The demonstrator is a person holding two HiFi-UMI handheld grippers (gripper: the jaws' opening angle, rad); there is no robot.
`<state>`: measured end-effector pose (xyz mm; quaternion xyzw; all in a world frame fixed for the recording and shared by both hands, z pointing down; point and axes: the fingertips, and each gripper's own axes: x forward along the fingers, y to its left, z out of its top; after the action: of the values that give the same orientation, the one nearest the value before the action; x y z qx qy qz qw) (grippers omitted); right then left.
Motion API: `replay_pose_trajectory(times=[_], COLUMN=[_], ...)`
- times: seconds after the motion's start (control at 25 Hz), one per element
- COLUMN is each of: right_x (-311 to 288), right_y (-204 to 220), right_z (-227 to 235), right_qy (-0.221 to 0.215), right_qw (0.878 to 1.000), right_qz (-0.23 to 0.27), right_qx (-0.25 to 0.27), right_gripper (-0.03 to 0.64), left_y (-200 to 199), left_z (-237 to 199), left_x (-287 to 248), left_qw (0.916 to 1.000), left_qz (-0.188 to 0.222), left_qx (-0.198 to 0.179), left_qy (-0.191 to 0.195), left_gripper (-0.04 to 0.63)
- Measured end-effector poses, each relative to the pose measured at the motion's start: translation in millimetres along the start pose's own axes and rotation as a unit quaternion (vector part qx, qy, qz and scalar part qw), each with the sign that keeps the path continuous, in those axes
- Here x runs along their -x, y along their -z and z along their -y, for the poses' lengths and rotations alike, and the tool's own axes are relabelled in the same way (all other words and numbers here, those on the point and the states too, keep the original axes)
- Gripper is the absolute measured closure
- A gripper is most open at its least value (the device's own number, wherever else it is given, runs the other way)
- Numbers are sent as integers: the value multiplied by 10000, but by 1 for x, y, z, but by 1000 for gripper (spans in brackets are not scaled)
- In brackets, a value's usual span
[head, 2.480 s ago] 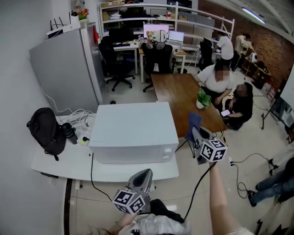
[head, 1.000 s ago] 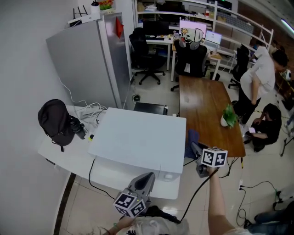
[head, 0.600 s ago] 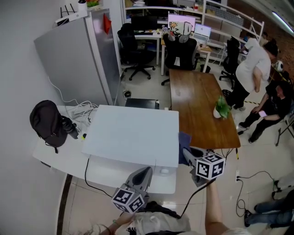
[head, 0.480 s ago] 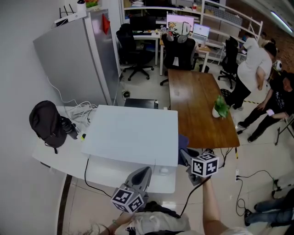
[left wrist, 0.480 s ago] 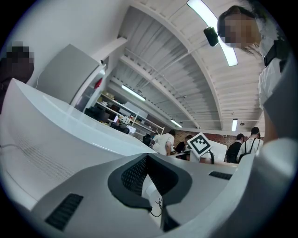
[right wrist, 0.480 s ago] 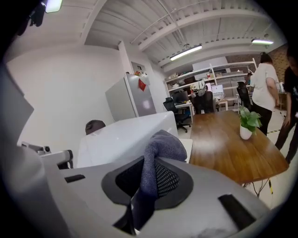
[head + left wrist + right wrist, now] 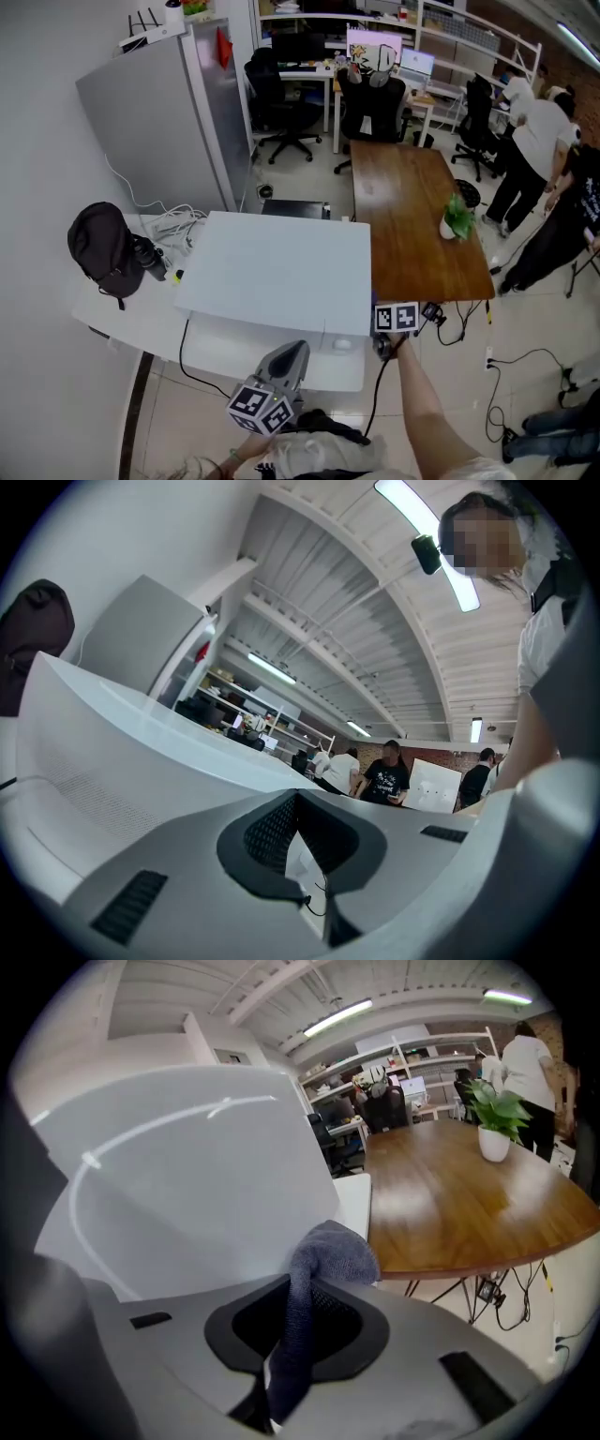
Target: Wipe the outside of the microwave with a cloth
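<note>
- Two grippers: your right gripper (image 7: 286,1349) clamps one grey cloth (image 7: 323,1255); your left gripper (image 7: 298,832) has its jaws together, empty.
- One white microwave (image 7: 281,272): the cloth sits just beside its right wall.
- One white table (image 7: 122,323) carries it, with one black backpack (image 7: 101,248).

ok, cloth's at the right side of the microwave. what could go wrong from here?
1. The right tool pinches only a narrow fold of the cloth; rubbing on the microwave could drag it out.
2. A hard sideways push might slide the microwave toward the loose cables and backpack beyond it.
3. The left tool holds nothing, so nothing braces the microwave.
</note>
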<state>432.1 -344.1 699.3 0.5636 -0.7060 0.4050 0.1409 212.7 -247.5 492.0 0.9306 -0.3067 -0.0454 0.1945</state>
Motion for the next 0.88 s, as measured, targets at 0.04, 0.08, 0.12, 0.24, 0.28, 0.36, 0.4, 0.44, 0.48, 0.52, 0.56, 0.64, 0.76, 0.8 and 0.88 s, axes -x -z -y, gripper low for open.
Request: replay_pose_trajectory(times=[0.04, 0.08, 0.12, 0.24, 0.28, 0.36, 0.4, 0.44, 0.48, 0.52, 0.56, 0.64, 0.76, 0.8, 0.88], right_x=[-7, -12, -15, -4, 9, 50, 76, 104, 133, 159, 181, 209, 211, 204, 185], right_y=[7, 13, 17, 11, 2, -20, -29, -37, -42, -43, -42, -31, -6, 2, 16], right_z=[5, 10, 14, 18, 14, -2, -17, -34, -53, -72, -90, -117, -137, -138, -134], right_qy=[45, 92, 152, 368, 403, 357, 282, 189, 94, 3, -81, -217, -294, -286, -212], right_qw=[9999, 9996, 9993, 9992, 9991, 9976, 9955, 9927, 9893, 9857, 9824, 9785, 9801, 9816, 9849], right_qz=[-108, -197, -259, -129, 60, 600, 900, 1186, 1445, 1666, 1843, 2028, 1936, 1861, 1676], right_qx=[-93, -173, -221, -122, -74, -15, 20, 78, 157, 235, 286, 303, 315, 324, 372], right_gripper=[543, 543, 543, 543, 543, 543, 543, 543, 543, 543, 543, 543, 543, 543, 543], left_y=[0, 0, 0, 0, 0, -1, 0, 0, 0, 0, -1, -2, -1, 0, 4], left_z=[0, 0, 0, 0, 0, -1, -3, -5, -7, -9, -11, -14, -13, -13, -10], left_x=[1, 2, 3, 4, 5, 7, 8, 9, 9, 10, 10, 8, 5, 5, 4], left_qw=[10000, 10000, 10000, 10000, 10000, 10000, 10000, 10000, 10000, 9999, 9999, 9999, 9998, 9998, 9998], left_qz=[5, 10, 14, 33, 39, 27, 6, -18, -36, -43, -37, -7, 6, -5, -48], left_qx=[7, 10, 13, 13, 9, 2, 2, 6, 13, 23, 35, 68, 130, 146, 159], left_qy=[-7, -11, -13, -13, -13, -23, -37, -56, -77, -101, -123, -147, -124, -108, -64], left_gripper=[606, 606, 606, 606, 606, 606, 606, 606, 606, 607, 606, 606, 606, 606, 606])
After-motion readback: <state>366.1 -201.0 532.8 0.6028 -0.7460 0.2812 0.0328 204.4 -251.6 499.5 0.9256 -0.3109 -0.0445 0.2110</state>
